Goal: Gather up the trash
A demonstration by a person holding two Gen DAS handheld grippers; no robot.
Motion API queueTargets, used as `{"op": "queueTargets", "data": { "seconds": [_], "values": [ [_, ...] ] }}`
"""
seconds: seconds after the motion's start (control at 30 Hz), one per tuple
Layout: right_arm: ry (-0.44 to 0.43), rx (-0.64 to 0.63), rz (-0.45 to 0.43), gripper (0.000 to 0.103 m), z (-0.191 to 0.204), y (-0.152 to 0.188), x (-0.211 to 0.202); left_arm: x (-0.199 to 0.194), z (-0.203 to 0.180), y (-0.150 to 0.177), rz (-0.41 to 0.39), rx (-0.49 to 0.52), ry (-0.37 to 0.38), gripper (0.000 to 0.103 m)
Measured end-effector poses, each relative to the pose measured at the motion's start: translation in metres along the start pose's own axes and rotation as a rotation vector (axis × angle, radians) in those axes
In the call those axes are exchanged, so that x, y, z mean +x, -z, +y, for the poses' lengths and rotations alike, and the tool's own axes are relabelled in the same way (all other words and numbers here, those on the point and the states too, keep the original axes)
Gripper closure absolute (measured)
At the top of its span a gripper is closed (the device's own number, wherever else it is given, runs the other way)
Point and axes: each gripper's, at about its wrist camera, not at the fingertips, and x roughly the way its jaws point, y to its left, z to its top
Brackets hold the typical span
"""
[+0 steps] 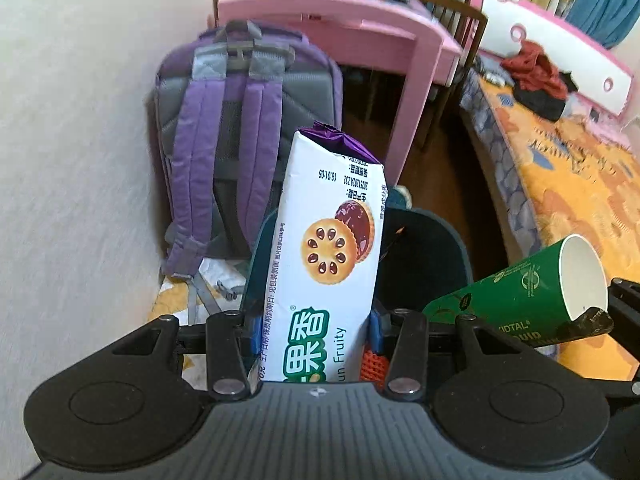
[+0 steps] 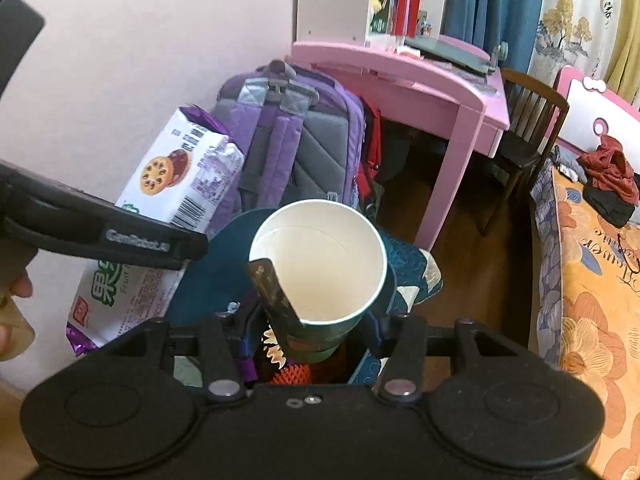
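My left gripper [image 1: 314, 330] is shut on a white and purple biscuit packet [image 1: 326, 248], held upright over the dark teal trash bin [image 1: 432, 248]. The packet also shows in the right wrist view [image 2: 176, 176], with the left gripper [image 2: 120, 236] across it. My right gripper [image 2: 316, 328] is shut on a green paper cup [image 2: 320, 264], one finger inside its rim, mouth facing the camera, above the bin [image 2: 216, 264]. The cup shows at the right of the left wrist view [image 1: 532, 292]. Orange netting [image 2: 292, 374] lies in the bin below.
A purple and grey backpack [image 1: 240, 128] leans on the wall behind the bin. A pink desk [image 1: 360, 36] and a wooden chair [image 2: 524, 128] stand further back. A bed [image 1: 568, 184] with an orange floral cover and clothes [image 1: 536, 76] is at the right.
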Motion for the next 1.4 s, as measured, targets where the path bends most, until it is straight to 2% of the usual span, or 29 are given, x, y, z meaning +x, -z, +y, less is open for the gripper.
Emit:
{"op": "queueTargets", "data": {
  "seconds": [0.4, 0.57, 0.67, 0.73, 0.77, 0.8, 0.9, 1.1, 1.3, 1.4],
  "values": [
    [-0.001, -0.025, 0.128, 0.055, 0.007, 0.020, 0.085, 0.083, -0.004, 0.019, 0.135, 0.029, -0.035, 0.059],
    [-0.003, -0.037, 0.174, 0.054, 0.012, 0.030, 0.105, 0.102, -0.006, 0.028, 0.181, 0.028, -0.037, 0.059],
    [-0.001, -0.028, 0.192, 0.054, 0.011, 0.036, 0.111, 0.102, -0.003, 0.030, 0.180, 0.012, -0.023, 0.059],
    [-0.007, -0.016, 0.196, 0.051, 0.009, 0.039, 0.113, 0.102, -0.002, 0.030, 0.186, 0.003, -0.019, 0.059],
    [-0.007, -0.012, 0.195, 0.045, 0.009, 0.040, 0.113, 0.103, -0.001, 0.030, 0.188, -0.002, -0.018, 0.058],
    [-0.008, -0.008, 0.194, 0.041, 0.008, 0.040, 0.113, 0.101, 0.000, 0.030, 0.190, -0.008, -0.020, 0.055],
    [-0.010, -0.005, 0.183, 0.041, 0.008, 0.040, 0.107, 0.094, 0.004, 0.028, 0.176, -0.021, -0.003, 0.041],
    [-0.013, -0.018, 0.161, 0.040, 0.008, 0.031, 0.083, 0.062, 0.000, 0.028, 0.115, 0.009, 0.004, 0.040],
    [-0.018, -0.015, 0.118, 0.039, 0.006, 0.023, 0.041, 0.009, -0.003, 0.028, 0.038, 0.030, 0.022, 0.038],
    [-0.024, -0.012, 0.088, 0.035, 0.004, 0.019, 0.015, -0.023, -0.005, 0.032, -0.008, 0.038, 0.030, 0.038]
  ]
}}
